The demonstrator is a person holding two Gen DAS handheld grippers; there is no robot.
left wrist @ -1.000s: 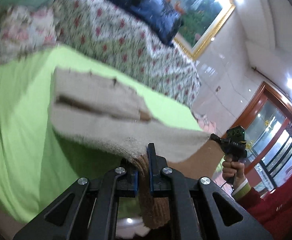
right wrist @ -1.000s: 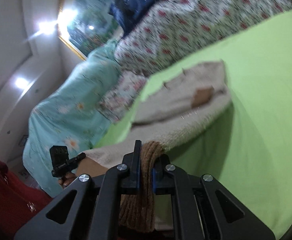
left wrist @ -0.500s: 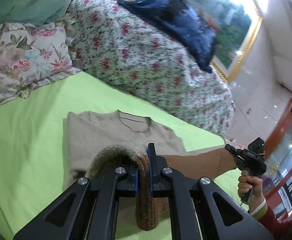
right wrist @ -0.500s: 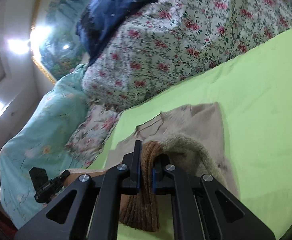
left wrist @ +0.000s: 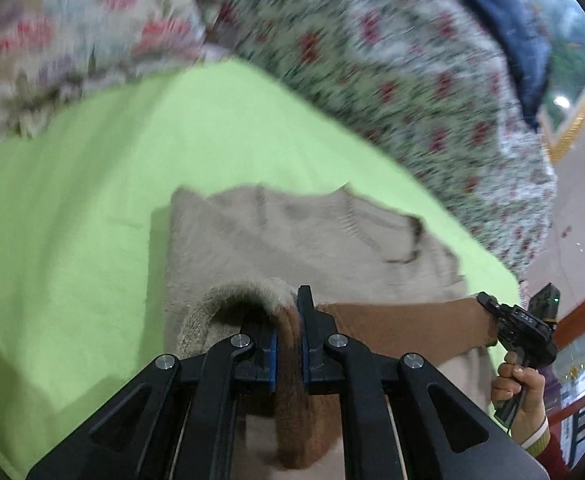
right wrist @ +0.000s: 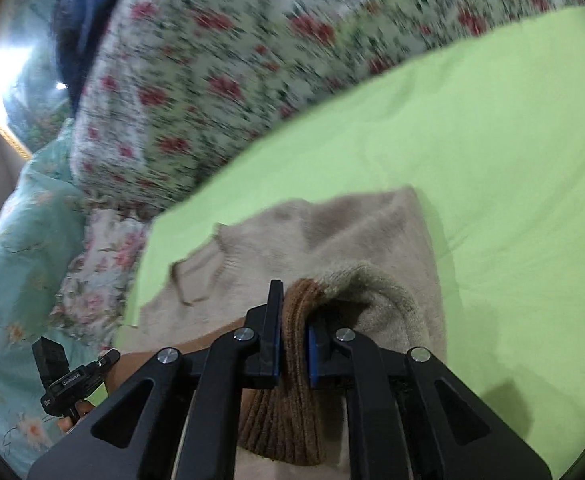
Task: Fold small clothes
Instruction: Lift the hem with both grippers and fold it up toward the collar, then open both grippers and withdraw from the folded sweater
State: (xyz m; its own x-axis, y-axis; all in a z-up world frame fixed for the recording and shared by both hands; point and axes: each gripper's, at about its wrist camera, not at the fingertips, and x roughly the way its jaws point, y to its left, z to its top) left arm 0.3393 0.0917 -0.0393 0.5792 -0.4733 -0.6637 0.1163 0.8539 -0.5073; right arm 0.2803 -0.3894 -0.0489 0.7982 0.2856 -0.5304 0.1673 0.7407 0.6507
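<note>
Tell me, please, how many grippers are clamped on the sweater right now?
2: the left gripper pinches the brown hem at one corner of the sweater, the right gripper pinches the other corner. Both jaws are shut on the knit.

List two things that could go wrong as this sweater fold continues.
The left hand-held gripper and right hand-held gripper each clamp only the brown ribbed hem; it could slip free. The beige sweater lies loose on the green sheet, so pulling may drag it and skew the fold.

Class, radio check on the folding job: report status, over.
Left gripper and right gripper both shut on sweater brown hem. Collar end flat on green sheet. Nothing in the way.
</note>
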